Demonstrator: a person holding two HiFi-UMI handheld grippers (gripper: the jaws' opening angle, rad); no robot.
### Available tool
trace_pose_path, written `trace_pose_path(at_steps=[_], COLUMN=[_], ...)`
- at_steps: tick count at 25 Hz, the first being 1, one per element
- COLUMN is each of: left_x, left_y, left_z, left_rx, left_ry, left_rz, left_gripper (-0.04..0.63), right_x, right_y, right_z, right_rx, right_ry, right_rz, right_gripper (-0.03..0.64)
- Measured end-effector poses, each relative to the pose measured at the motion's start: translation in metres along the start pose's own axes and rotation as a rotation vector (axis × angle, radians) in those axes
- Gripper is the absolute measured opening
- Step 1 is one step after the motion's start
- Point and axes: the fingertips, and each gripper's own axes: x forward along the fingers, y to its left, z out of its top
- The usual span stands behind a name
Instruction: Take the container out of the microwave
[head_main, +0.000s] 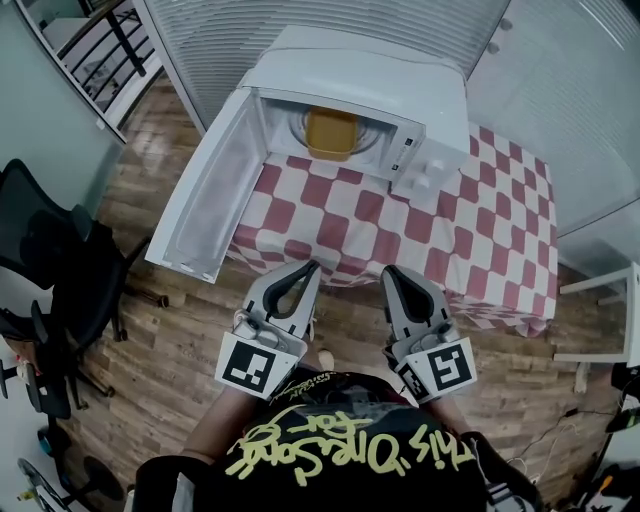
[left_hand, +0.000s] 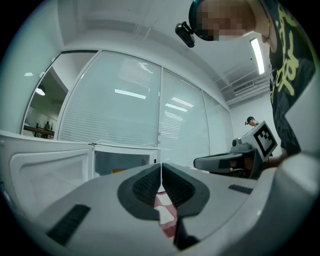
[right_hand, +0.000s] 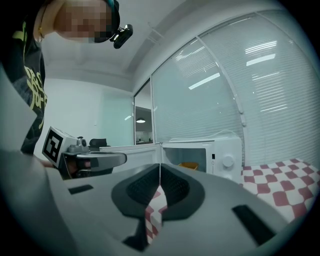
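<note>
Shirt print (head_main: 340, 452): yellow hand-lettered script, upside down in the head view, apparently "This One Song For".
Smaller line beside it: too small to read.

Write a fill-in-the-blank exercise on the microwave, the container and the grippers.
1. The microwave has its door swung ____.
2. The yellow container sits ____ the microwave.
3. The left gripper and the right gripper both hold nothing, and their jaws are ____.
4. The checked cloth under the microwave is red and ____.

Missing words: open; inside; shut; white.
</note>
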Motion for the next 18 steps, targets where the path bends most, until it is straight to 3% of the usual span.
trace_pose_path(at_steps=[18], left_x=[0.070], left_y=[0.075], left_z=[0.009], left_rx=[-0.017], left_ry=[0.006], left_rz=[-0.031], left_gripper=[0.012], right_x=[0.092], right_y=[-0.035], right_z=[0.016], right_rx=[0.005], right_ry=[-0.004], right_rz=[-0.010], right_gripper=[0.011])
